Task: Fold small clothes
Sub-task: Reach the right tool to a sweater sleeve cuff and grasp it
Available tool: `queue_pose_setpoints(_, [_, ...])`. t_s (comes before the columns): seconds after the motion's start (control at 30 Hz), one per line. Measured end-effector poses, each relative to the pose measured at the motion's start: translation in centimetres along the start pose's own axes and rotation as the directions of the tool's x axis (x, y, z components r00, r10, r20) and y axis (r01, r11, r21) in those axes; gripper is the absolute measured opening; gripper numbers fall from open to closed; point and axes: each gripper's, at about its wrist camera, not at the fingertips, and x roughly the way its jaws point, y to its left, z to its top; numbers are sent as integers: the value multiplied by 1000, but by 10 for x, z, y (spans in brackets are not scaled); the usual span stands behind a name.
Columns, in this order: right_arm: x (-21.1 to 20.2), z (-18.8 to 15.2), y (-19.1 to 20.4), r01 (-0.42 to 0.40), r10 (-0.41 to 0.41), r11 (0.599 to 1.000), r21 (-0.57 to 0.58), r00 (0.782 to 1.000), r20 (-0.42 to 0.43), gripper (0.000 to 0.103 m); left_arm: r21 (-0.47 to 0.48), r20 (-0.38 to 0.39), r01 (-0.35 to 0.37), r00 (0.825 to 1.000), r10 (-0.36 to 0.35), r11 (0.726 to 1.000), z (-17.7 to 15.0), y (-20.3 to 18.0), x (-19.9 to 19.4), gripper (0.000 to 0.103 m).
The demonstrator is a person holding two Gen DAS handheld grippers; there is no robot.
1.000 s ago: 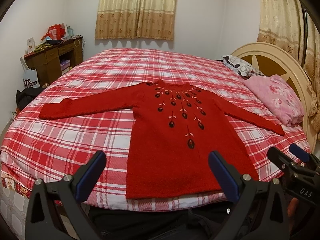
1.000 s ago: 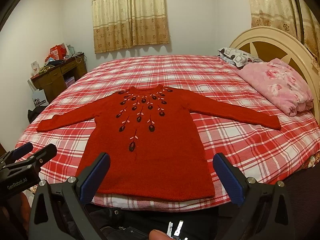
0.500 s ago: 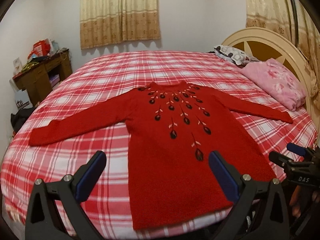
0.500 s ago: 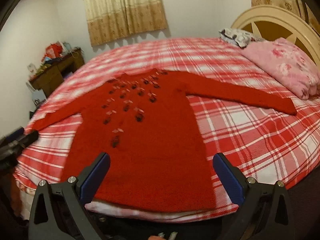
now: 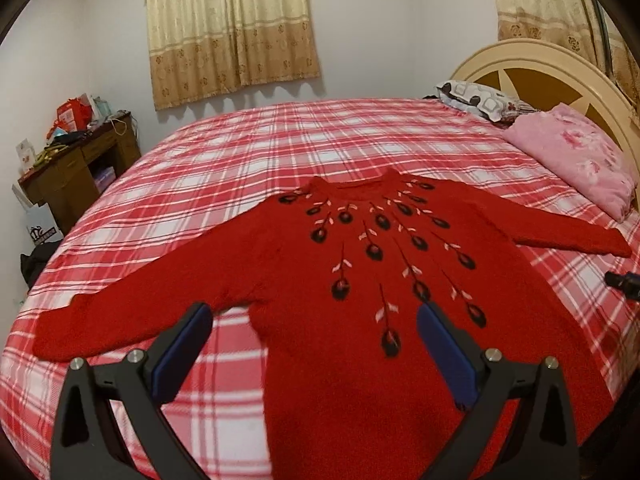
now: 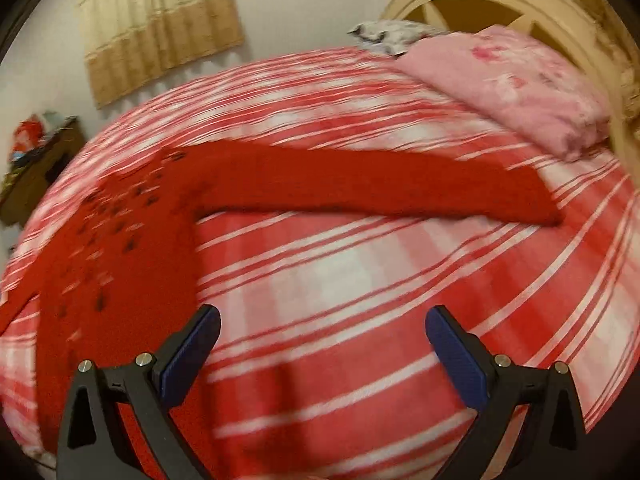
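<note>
a: look at the left gripper [image 5: 310,324]. its two blue pads [image 5: 182,350] are wide apart and hold nothing.

b: what is between them?

a: the red sweater [image 5: 360,280]. one pad is over the spot under its sleeve, the other is over its front. i can't tell if they touch it.

b: and the right gripper [image 6: 322,330]?

a: its blue pads [image 6: 456,356] are wide apart too, with nothing in them. between them is just the red and white checked bed cover [image 6: 340,280].

b: so where is the sweater there?

a: the sweater [image 6: 120,260] lies to the left of the pads, and one long sleeve [image 6: 380,184] runs across the bed past them, well apart from the tips. that view is blurry.

b: what does the left view show that the right one does not?

a: the whole sweater lying flat, both sleeves out, with dark flowers [image 5: 376,252] on the front. it also shows a bit of the other gripper at the right edge.

b: and what is around the bed?

a: a pink pillow [image 5: 576,160] by the headboard [image 5: 532,56], a curtain [image 5: 228,28] and a brown desk [image 5: 76,168].
</note>
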Motion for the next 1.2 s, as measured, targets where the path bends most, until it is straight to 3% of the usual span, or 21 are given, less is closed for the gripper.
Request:
queue_pose_setpoints(0.27, [20, 45, -95, 149, -152, 983, 103, 988, 18, 98, 2, -47, -23, 999, 23, 1000, 9, -6, 46, 103])
queue_pose_setpoints(0.43, [37, 66, -154, 149, -145, 961, 234, 989, -34, 77, 14, -53, -74, 996, 75, 997, 17, -3, 65, 103])
queue_pose_setpoints(0.6, [51, 74, -182, 155, -134, 940, 302, 987, -91, 68, -10, -63, -130, 990, 129, 991, 26, 9, 84, 103])
queue_pose_setpoints(0.73, [59, 70, -186, 139, -110, 936, 324, 988, -107, 68, -58, -86, -137, 988, 131, 989, 24, 20, 93, 103])
queue_pose_setpoints(0.8, [59, 69, -184, 139, -110, 935, 326, 988, -106, 62, -61, -92, -131, 988, 125, 990, 21, 19, 94, 103])
queue_pose_setpoints(0.87, [61, 70, -179, 116, -88, 947, 299, 990, -107, 36, -63, -92, -127, 988, 121, 990, 19, 17, 93, 103])
queue_pose_setpoints(0.93, [63, 71, -175, 84, -53, 954, 289, 992, -115, 20, -71, -92, -117, 990, 110, 991, 18, 18, 91, 103])
queue_pose_setpoints(1.2, [52, 89, -154, 19, 3, 957, 288, 997, -74, 17, -66, -49, -150, 988, 147, 986, 23, 28, 82, 103])
